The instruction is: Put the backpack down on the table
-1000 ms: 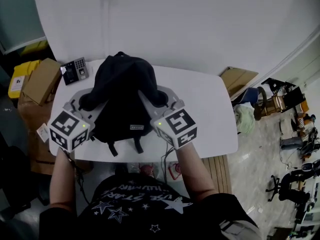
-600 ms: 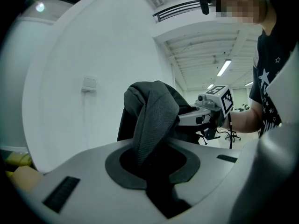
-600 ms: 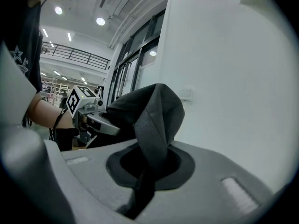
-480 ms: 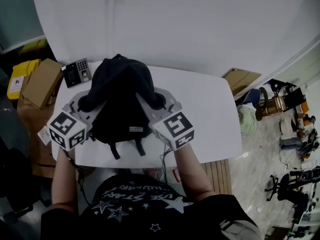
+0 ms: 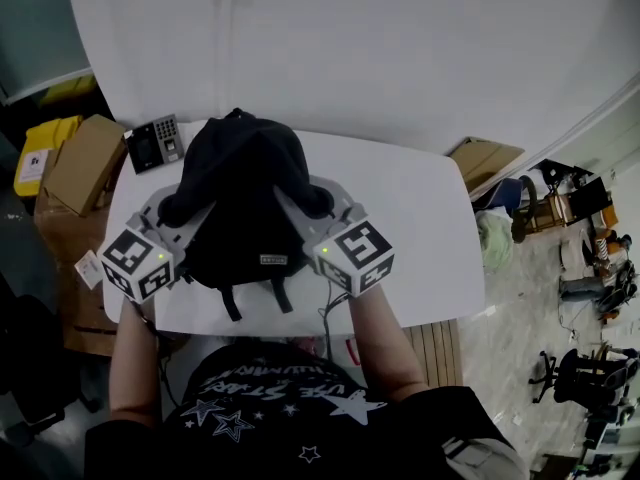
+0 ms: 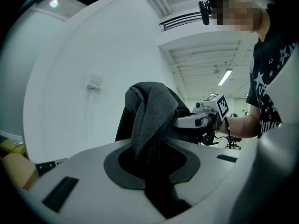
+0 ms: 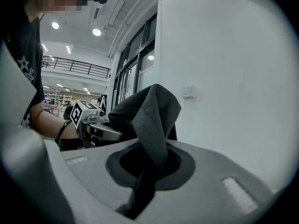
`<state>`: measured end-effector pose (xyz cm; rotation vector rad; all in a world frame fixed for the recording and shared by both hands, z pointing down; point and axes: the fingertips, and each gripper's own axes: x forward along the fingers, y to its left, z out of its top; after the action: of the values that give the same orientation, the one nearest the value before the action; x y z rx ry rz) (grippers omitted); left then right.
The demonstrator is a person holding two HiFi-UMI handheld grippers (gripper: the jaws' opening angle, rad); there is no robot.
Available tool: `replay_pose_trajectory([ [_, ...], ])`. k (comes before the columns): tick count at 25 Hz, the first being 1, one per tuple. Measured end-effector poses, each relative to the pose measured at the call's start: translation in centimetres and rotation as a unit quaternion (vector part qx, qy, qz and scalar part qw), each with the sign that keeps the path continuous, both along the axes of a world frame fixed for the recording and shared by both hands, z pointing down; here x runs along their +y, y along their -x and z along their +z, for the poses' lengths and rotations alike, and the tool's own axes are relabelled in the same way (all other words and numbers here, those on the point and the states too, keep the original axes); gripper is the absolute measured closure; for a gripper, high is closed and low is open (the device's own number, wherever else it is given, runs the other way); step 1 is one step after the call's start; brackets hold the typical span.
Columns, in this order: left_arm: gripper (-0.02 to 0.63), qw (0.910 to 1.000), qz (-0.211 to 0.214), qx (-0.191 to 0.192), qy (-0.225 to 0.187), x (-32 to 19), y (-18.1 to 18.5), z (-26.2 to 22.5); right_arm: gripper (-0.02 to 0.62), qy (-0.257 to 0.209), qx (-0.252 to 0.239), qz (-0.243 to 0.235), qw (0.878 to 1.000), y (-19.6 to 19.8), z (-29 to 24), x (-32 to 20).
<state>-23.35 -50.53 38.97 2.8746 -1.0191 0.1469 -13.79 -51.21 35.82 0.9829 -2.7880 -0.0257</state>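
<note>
step: set-down, late stage. The backpack is over the left half of the table, held from both sides. It looks bottomed out or nearly so; can't confirm contact from above.
left gripper: at the bag's 8 o'clock. Jaws nearly closed, pinching a fold of the backpack's dark fabric, probably a shoulder strap.
right gripper: at the bag's 4 o'clock. Jaws nearly closed on a matching fold.
bag pose: top toward 12 o'clock, by the wall. Loose webbing tails at 6 o'clock reach the near table edge.
next: ease down until the pinched fabric slackens, then open both jaws together and back out toward 6 o'clock. Releasing one side first risks the bag slumping.
surface: white tabletop with rounded corners. A keypad device sits near the bag at its 10 o'clock.
room: white wall at 12 o'clock. Cardboard box and yellow container are off the table at 9 o'clock. Cluttered floor with chairs at 3 to 4 o'clock.
</note>
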Motion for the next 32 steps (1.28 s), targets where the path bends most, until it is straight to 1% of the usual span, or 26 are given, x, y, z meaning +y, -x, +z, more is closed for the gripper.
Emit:
replay_pose_trajectory([
  [3, 0.545, 1.0000, -0.001, -0.001, -0.001, 0.2, -0.1, 0.0, 0.568, -0.006, 0.001, 0.004, 1.000, 0.0, 0.0, 0.2],
  [6, 0.545, 1.0000, -0.004, -0.004, -0.005, 0.4, -0.1, -0.1, 0.555, -0.002, 0.000, 0.005, 1.000, -0.1, 0.0, 0.3],
  [8, 0.543, 0.9999, -0.009, -0.008, -0.012, 0.5, -0.1, -0.1, 0.501, -0.001, 0.006, 0.003, 1.000, 0.0, 0.1, 0.5],
  [11, 0.518, 0.9995, -0.019, -0.016, -0.018, 0.7, 0.0, 0.0, 0.435, -0.001, 0.020, -0.006, 1.000, 0.4, 0.5, 1.1],
  [12, 0.504, 0.9995, -0.020, -0.019, -0.017, 0.9, 0.0, 0.1, 0.404, -0.001, 0.024, -0.010, 1.000, 0.5, 0.6, 1.3],
  [13, 0.467, 0.9995, -0.021, -0.022, -0.013, 1.0, -0.1, 0.2, 0.364, -0.001, 0.028, -0.014, 1.000, 0.6, 0.7, 1.6],
  [14, 0.402, 0.9994, -0.022, -0.025, -0.009, 1.2, -0.2, 0.4, 0.329, -0.001, 0.031, -0.017, 0.999, 0.6, 0.9, 1.9],
  [15, 0.362, 0.9993, -0.025, -0.028, -0.007, 1.4, -0.2, 0.6, 0.291, -0.001, 0.034, -0.017, 0.999, 0.6, 1.0, 2.2],
  [18, 0.295, 0.9980, -0.051, -0.034, -0.014, 1.8, -0.1, 0.8, 0.245, -0.003, 0.036, -0.006, 0.999, -0.1, 1.1, 2.8],
  [19, 0.260, 0.9975, -0.061, -0.032, -0.015, 1.9, 0.0, 0.7, 0.235, -0.005, 0.034, 0.001, 0.999, -0.5, 1.0, 3.0],
  [20, 0.239, 0.9969, -0.070, -0.032, -0.015, 2.1, 0.1, 0.7, 0.228, -0.006, 0.030, 0.008, 0.999, -0.9, 0.9, 3.2],
  [23, 0.206, 0.9953, -0.087, -0.040, -0.014, 3.0, 0.3, 0.5, 0.224, -0.009, 0.023, 0.032, 0.999, -2.6, 0.7, 3.8],
  [29, 0.206, 0.9905, -0.128, -0.047, -0.016, 4.3, 1.4, 0.0, 0.224, -0.023, 0.018, 0.049, 0.998, -4.7, 0.3, 5.1],
  [32, 0.206, 0.9871, -0.150, -0.051, -0.023, 5.3, 1.7, -0.5, 0.225, -0.029, 0.008, 0.047, 0.998, -5.4, -0.1, 6.2],
])
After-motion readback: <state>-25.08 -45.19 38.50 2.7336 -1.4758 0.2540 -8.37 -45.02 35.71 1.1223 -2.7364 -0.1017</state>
